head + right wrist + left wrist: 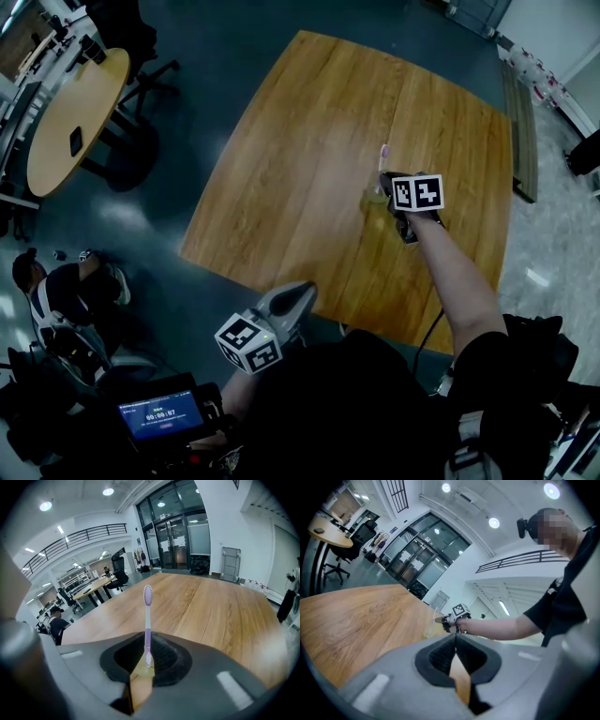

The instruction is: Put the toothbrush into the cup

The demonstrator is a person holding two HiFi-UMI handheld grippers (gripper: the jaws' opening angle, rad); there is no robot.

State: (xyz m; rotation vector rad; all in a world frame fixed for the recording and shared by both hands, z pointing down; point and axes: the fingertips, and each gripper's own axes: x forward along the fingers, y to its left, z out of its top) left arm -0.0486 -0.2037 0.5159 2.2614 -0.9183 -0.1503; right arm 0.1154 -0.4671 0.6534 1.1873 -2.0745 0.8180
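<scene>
At my remote station I count one toothbrush (pixel 147 616), one clear cup (pixel 376 195) and two grippers: the left gripper (pixel 455 637) and the right gripper (pixel 146 641). Also one square wooden table (pixel 309 169), one round table (pixel 66 122) bearing one phone (pixel 76 142), and one timer screen (pixel 159 414).

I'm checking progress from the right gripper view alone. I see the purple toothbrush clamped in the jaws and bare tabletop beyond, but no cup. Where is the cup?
Observer: The head view shows a clear cup standing on the wooden table, close by the jaws of the right gripper.
Operator: Is the brush above it?
Observer: From above, the head of the toothbrush shows just past the cup. I cannot tell its height.
Operator: And the other gripper?
Observer: The left gripper is shut on nothing, back at the table's near edge.
</scene>
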